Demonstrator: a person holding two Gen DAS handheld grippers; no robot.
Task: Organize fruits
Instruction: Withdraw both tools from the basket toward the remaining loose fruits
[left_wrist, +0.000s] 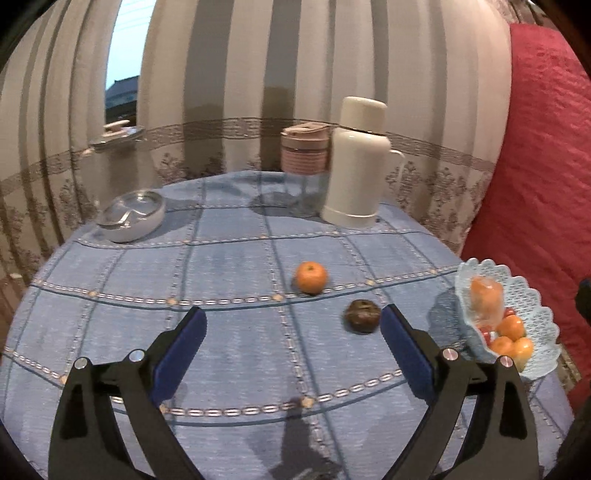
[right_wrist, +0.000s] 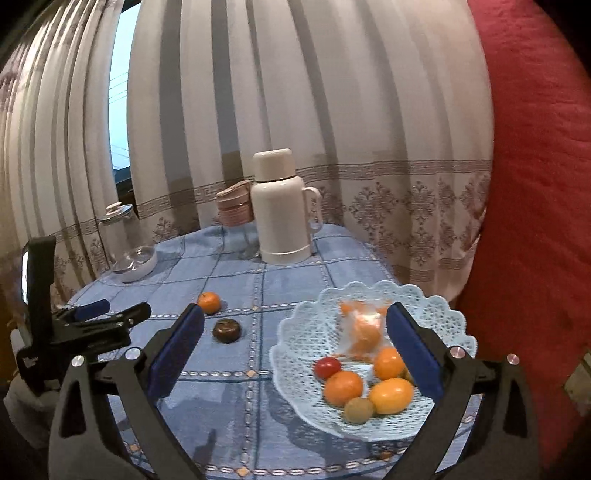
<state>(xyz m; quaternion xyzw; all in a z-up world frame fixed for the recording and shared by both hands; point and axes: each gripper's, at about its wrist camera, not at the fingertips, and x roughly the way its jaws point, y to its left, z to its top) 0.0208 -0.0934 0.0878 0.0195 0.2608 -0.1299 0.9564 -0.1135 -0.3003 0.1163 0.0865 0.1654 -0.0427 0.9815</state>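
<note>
Two fruits lie loose on the tabletop (left_wrist: 229, 266): one orange (left_wrist: 311, 277) and one dark brown fruit (left_wrist: 363, 316), near each other but not touching, the brown one closer to the basket (right_wrist: 306, 332). Both are round, with no clear long axis; the orange's stem end faces up.

The pale blue lattice basket sits at the tabletop's right edge. In the right wrist view it holds one orange in a clear bag (right_wrist: 364, 330), one small red fruit (right_wrist: 327, 367), three loose orange-yellow fruits (right_wrist: 343, 387) and one greenish-brown fruit (right_wrist: 359, 409). The fruit nearest the right finger is oval, its long axis running left to right across that view.

At the back stand one cream thermos (left_wrist: 357, 162), upright with its handle to the right, and one clear tumbler (left_wrist: 305, 166) with a pink lid, just beside it. One white dish (left_wrist: 131, 216) with a clear lid sits at the left, and one glass jar (right_wrist: 120, 229) stands behind it. No writing or brand can be read on anything.

The left gripper (left_wrist: 293, 332) hovers over the tabletop with its blue-padded fingers wide apart and nothing between them; the brown fruit lies just inside its right finger. The right gripper (right_wrist: 295, 332) hangs in front of the basket, fingers also spread wide and holding nothing.
</note>
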